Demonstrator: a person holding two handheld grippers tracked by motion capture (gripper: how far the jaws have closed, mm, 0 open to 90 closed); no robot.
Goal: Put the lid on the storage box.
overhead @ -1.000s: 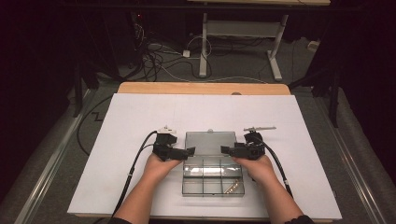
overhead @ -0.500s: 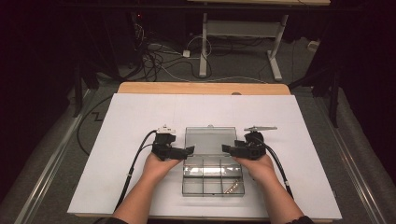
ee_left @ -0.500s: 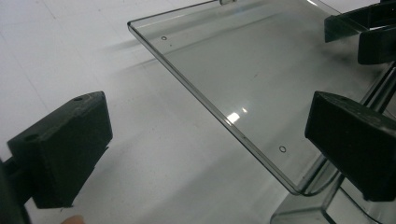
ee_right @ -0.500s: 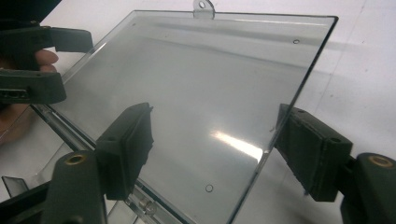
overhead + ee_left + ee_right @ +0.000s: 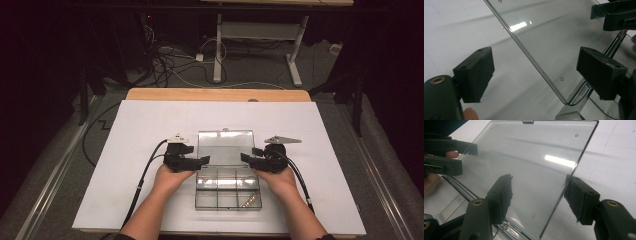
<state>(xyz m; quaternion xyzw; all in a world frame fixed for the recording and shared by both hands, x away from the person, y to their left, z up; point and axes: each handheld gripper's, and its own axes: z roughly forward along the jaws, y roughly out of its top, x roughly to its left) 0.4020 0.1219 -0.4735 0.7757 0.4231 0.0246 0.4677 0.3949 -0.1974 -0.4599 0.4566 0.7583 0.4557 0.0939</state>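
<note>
A clear plastic compartment box (image 5: 220, 192) lies on the white table top, its clear lid (image 5: 225, 146) swung back. My left gripper (image 5: 202, 160) stands at the lid's left edge, near the hinge. Its jaws have just been closing and straddle that lid edge (image 5: 534, 60) without the pads (image 5: 475, 73) pressing on it. My right gripper (image 5: 245, 157) is at the lid's right edge. Its jaws have also been closing, with the lid's edge (image 5: 564, 190) between them and a gap at the left pad (image 5: 501, 197). Small brass parts (image 5: 248, 201) lie in the box's near right compartment.
The white sheet (image 5: 140, 130) covers the table, with a wooden strip (image 5: 215, 94) at its far edge. Cables (image 5: 142, 175) trail from both grippers toward the person. Beyond the table are a desk frame (image 5: 260, 35) and floor cables (image 5: 175, 65).
The lid's far edge has swung further back from the box. Both hands have stayed almost where they were beside the hinge.
</note>
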